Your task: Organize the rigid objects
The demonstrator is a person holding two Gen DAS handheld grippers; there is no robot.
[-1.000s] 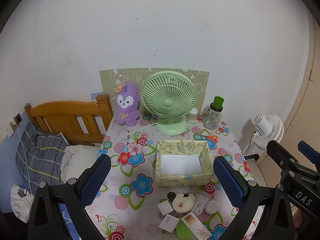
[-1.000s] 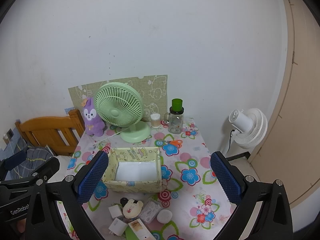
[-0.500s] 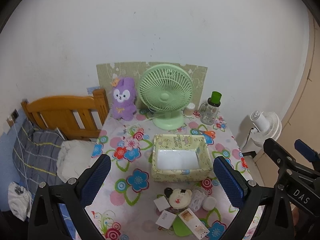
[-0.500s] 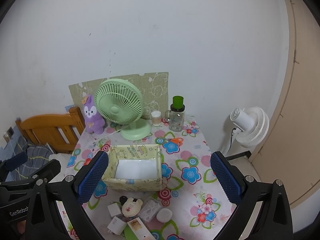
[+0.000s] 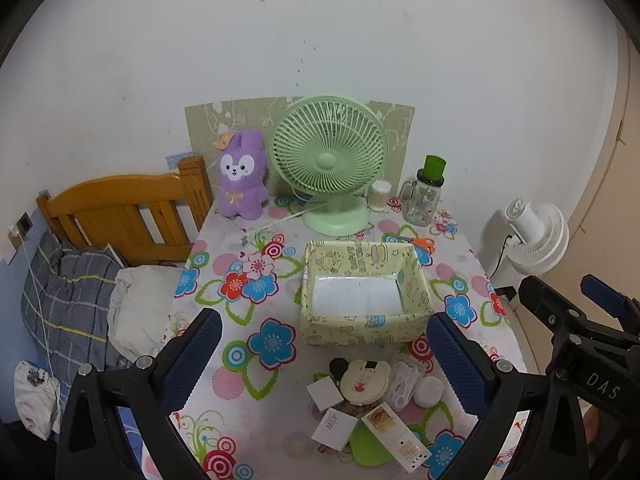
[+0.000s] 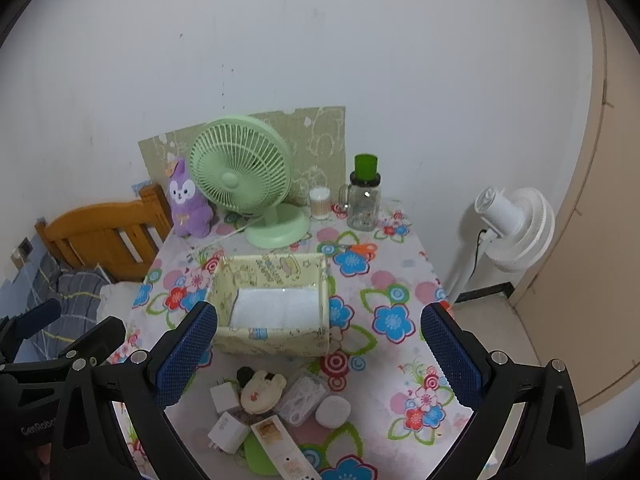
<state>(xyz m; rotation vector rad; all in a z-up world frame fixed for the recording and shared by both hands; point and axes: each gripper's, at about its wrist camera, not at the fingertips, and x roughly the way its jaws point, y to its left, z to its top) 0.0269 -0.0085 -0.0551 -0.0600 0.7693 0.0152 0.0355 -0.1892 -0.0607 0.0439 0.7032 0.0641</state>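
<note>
Flower-print tablecloth [image 5: 256, 240] over a small table against a white wall, green desk fan [image 5: 330, 160], purple plush rabbit [image 5: 240, 174] and lidded glass jar [image 5: 424, 200] lined up along the back, probably kept clear of the working area. Yellow patterned box [image 5: 362, 326] mid-table, open-topped and holding nothing but a white liner, evidently the destination. Small rigid items [image 6: 276, 400] heaped just in front of it: bear-shaped compact, white charger cubes, clear case, round white puck, flat printed carton. Left gripper [image 5: 324, 360] and right gripper [image 6: 318, 354] both raised above the near edge, angled down at the heap, jaws spread wide, grasping nothing.
</note>
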